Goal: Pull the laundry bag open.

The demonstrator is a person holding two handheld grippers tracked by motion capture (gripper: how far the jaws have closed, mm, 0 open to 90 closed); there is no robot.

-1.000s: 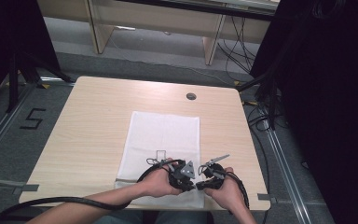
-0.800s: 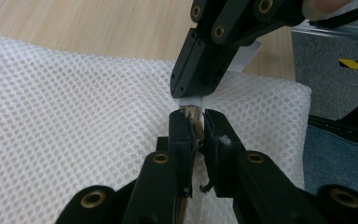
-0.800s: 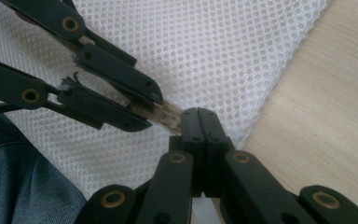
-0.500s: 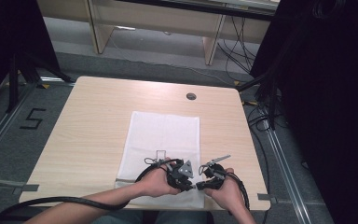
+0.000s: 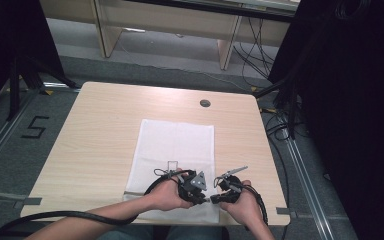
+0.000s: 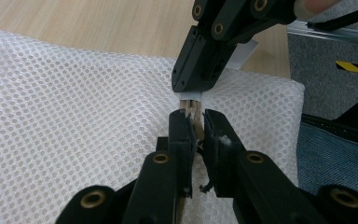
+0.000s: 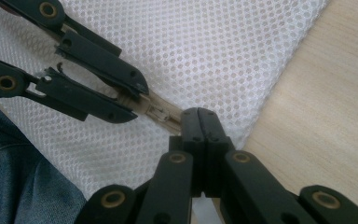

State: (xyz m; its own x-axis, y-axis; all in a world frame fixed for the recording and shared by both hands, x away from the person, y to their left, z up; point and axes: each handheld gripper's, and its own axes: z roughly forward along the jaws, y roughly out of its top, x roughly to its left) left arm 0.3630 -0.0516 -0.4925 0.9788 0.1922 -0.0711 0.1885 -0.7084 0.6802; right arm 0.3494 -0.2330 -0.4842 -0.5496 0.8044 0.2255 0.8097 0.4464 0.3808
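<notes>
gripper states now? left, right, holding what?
Left gripper: shut on the zipper pull of the mesh bag.
Right gripper: shut on the same zipper pull.

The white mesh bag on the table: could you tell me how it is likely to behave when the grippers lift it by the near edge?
The white mesh bag looks like thin, open-weave fabric lying flat, so it would probably sag and fold. It seems light for its size. The left gripper and right gripper pinch one small tab, which might slip.
</notes>
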